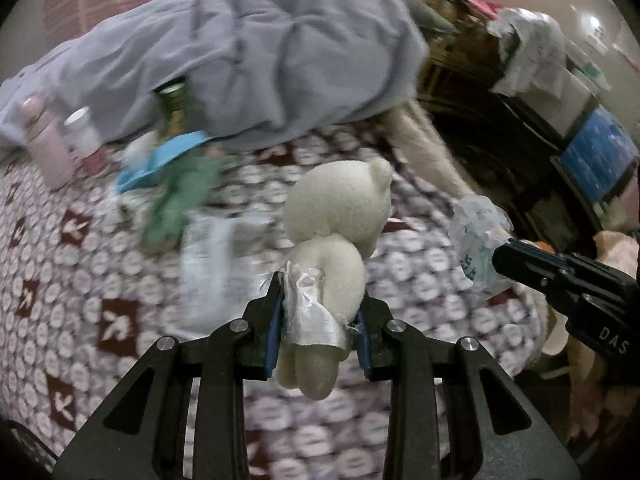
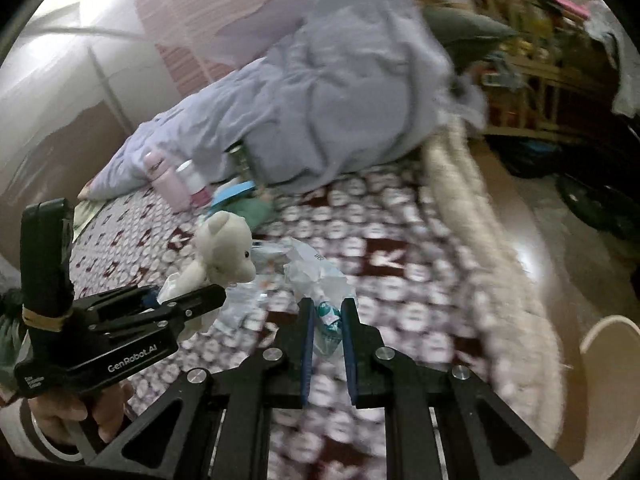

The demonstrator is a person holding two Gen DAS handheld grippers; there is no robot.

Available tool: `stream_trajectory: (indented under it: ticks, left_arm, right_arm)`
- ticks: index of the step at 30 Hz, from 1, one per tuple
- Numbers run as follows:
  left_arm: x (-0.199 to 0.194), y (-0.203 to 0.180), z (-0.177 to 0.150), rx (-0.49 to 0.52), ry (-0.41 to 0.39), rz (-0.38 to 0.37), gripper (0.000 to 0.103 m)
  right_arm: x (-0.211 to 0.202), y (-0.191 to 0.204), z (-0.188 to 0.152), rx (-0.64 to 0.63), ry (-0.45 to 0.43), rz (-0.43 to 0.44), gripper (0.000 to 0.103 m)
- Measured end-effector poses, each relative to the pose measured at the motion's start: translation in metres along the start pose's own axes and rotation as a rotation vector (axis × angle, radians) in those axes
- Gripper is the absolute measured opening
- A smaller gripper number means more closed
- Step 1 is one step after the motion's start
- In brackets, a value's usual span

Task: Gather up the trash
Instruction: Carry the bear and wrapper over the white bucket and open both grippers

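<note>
While I am looking across the bed from left to right, I am seeing a pink bottle point(image 1: 44, 140) and a white bottle point(image 1: 84, 130) standing at the edge of the grey quilt point(image 1: 280, 48), then a blue plate point(image 1: 160, 160) with a green cloth point(image 1: 180, 196) just beside it. My left gripper point(image 1: 318, 320) is closing its blue pads on a cream teddy bear point(image 1: 340, 208), at the silver ribbon around its body, and is holding it above the patterned bedsheet point(image 1: 80, 260). My right gripper point(image 2: 327, 320) is pinching a crumpled clear plastic wrapper point(image 2: 316, 280) with green print; its jaws are almost together. More clear wrappers point(image 2: 248, 304) are lying on the sheet between both grippers.
</note>
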State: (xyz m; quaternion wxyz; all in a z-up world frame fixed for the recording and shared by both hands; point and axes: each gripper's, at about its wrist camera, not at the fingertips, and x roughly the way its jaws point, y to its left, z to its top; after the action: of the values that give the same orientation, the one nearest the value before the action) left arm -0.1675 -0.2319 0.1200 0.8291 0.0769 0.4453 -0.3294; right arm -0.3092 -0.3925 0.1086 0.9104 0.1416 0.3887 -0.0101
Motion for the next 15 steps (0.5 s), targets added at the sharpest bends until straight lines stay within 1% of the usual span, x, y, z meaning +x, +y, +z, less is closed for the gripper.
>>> stream_trajectory:
  ticks: [8,15]
  left_arm:
    - [0.016,-0.077,0.014,0.105,0.012,-0.074,0.028]
    - [0.036,-0.143,0.019,0.189,0.049,-0.143,0.028]
  right_arm:
    - [-0.044,-0.066,-0.015,0.094,-0.052,-0.098,0.013]
    - [-0.081,-0.136,-0.037,0.216,-0.085,-0.192,0.013]
